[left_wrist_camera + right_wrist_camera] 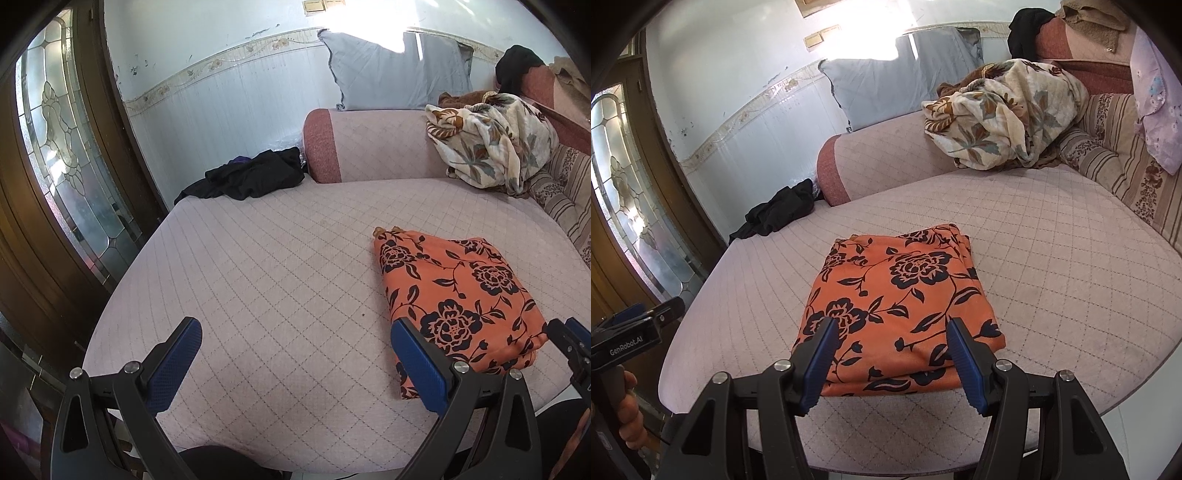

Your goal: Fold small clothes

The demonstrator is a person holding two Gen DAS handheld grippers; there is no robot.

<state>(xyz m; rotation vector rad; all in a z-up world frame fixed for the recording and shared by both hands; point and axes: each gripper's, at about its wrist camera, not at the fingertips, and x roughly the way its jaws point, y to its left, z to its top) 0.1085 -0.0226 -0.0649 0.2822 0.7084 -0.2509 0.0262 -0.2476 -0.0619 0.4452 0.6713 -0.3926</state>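
Folded orange floral garment (901,306) flat on quilted sofa seat (1052,266), long axis running away; right gripper (890,354) nearer, spread, empty, over near edge; left gripper (295,365) spread wide, garment off to its right.

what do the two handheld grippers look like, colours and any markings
Both are matte black plastic with two angular fingers, each carrying a blue textured pad and round silver bolts at the joints. The left gripper shows its pads' dimpled faces. On the right gripper the pads look ribbed. In the right wrist view the left tool's body bears white lettering "GenRobot.AI", and bare fingers wrap its handle.
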